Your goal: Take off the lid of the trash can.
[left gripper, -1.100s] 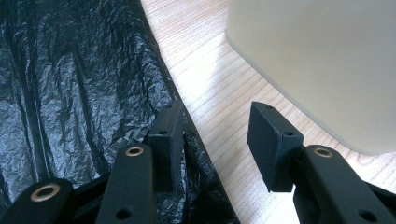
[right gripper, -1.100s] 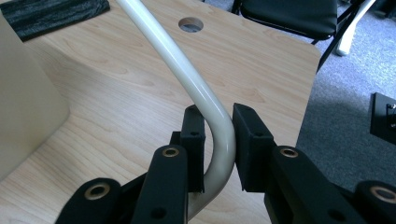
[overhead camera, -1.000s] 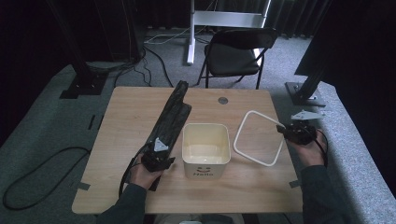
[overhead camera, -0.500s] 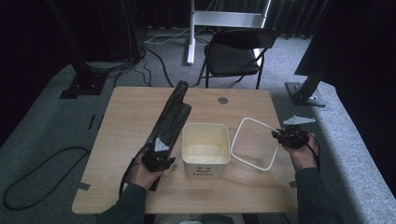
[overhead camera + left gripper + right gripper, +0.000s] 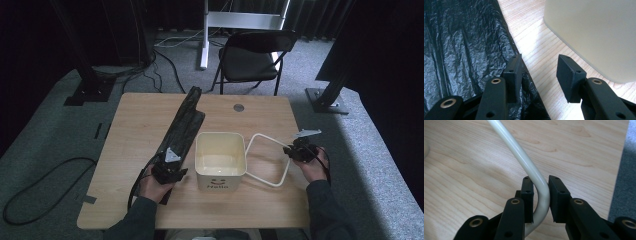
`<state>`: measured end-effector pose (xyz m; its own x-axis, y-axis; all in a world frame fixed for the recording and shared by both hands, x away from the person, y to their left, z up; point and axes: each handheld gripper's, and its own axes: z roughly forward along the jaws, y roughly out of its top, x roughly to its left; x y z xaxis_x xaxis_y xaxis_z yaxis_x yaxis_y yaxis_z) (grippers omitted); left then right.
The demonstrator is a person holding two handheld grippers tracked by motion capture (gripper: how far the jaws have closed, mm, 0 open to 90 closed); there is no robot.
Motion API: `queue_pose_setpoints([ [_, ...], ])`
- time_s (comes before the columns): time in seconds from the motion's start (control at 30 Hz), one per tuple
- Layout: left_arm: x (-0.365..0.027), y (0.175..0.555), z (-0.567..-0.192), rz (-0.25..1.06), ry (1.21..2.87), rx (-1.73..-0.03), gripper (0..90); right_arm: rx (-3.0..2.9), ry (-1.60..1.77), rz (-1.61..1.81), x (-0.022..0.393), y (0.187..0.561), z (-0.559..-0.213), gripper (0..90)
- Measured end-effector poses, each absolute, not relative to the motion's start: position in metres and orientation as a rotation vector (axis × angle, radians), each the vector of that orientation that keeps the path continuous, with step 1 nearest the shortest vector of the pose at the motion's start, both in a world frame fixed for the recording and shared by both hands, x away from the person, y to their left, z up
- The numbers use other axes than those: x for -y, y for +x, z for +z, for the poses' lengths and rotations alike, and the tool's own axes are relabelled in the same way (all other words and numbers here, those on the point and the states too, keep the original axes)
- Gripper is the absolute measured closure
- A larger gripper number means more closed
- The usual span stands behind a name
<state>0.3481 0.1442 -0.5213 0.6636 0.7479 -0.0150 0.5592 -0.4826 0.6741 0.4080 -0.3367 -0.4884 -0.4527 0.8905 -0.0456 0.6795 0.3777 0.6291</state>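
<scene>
Ring point(image 5: 534, 173) is clamped at its corner by right gripper point(image 5: 541, 195) fingers, off the bin point(image 5: 220, 159); bag point(image 5: 461, 50) lies flat on worktop point(image 5: 135, 130). Left gripper point(image 5: 541, 73) fingers are held wide at bag's edge, nothing gripped; bag still to be fitted in bin, ring refitted.

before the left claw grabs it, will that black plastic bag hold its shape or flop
The crinkled black plastic bag will probably flop: the film looks thin and creased all over. It seems light, so it may slide on the smooth wooden table. The open left claw might pinch only one layer.
</scene>
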Motion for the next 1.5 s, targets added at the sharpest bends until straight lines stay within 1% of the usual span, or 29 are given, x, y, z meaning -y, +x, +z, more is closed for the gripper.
queue_pose_setpoints([
  [0.4,-0.144,0.347,-0.52,0.356,2.206,-0.997,56.1,-2.266,1.454,0.72,0.331,0.421,-0.514,75.5],
  [0.53,-0.143,0.347,-0.52,0.383,2.222,-0.993,56.1,-2.26,1.467,0.712,0.331,0.422,-0.519,75.3],
  [0.87,-0.144,0.346,-0.519,0.4,2.217,-0.998,55.6,-2.247,1.486,0.707,0.329,0.423,-0.526,73.5],
  [0.9,-0.144,0.346,-0.517,0.413,2.211,-1.002,55.6,-2.247,1.487,0.705,0.329,0.423,-0.526,72.6],
  [0.97,-0.145,0.345,-0.516,0.42,2.203,-1.003,55.1,-2.251,1.478,0.709,0.33,0.422,-0.525,66.6],
  [1.1,-0.147,0.346,-0.513,0.433,2.178,-1.022,54.9,-2.244,1.494,0.744,0.333,0.42,-0.524,61.0],
  [1.3,-0.151,0.348,-0.506,0.453,2.151,-1.051,54.9,-2.201,1.479,0.773,0.334,0.413,-0.515,57.7],
  [1.43,-0.152,0.352,-0.503,0.461,2.147,-1.064,54.8,-2.225,1.428,0.887,0.321,0.395,-0.512,56.6],
  [1.5,-0.153,0.353,-0.503,0.463,2.148,-1.067,54.9,-2.231,1.427,0.911,0.318,0.392,-0.514,56.2],
])
